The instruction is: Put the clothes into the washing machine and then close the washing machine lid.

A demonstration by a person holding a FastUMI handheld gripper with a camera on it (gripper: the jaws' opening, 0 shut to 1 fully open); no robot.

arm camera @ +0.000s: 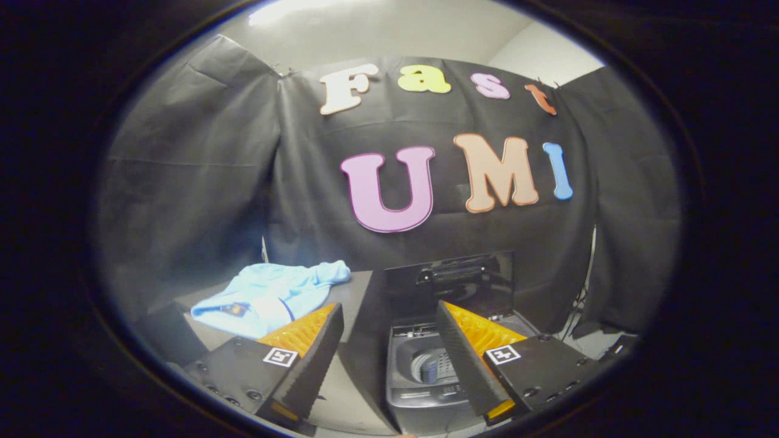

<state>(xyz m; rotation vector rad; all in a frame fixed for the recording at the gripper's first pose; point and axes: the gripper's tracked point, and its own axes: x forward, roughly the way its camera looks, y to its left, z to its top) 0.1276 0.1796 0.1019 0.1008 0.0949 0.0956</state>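
A light blue garment (268, 296) lies crumpled on a dark table (356, 292), beyond my left finger. A small grey top-loading washing machine (426, 389) stands to its right, partly behind my right finger. Its dark lid (453, 283) is raised upright at the back, and the drum (429, 365) is exposed. My gripper (389, 322) hangs above and short of both, open, with nothing between its fingers.
Black cloth walls close the booth behind and on both sides. The table surface runs between the garment and the machine. Some dark gear lies on the floor to the right of the machine (608, 347).
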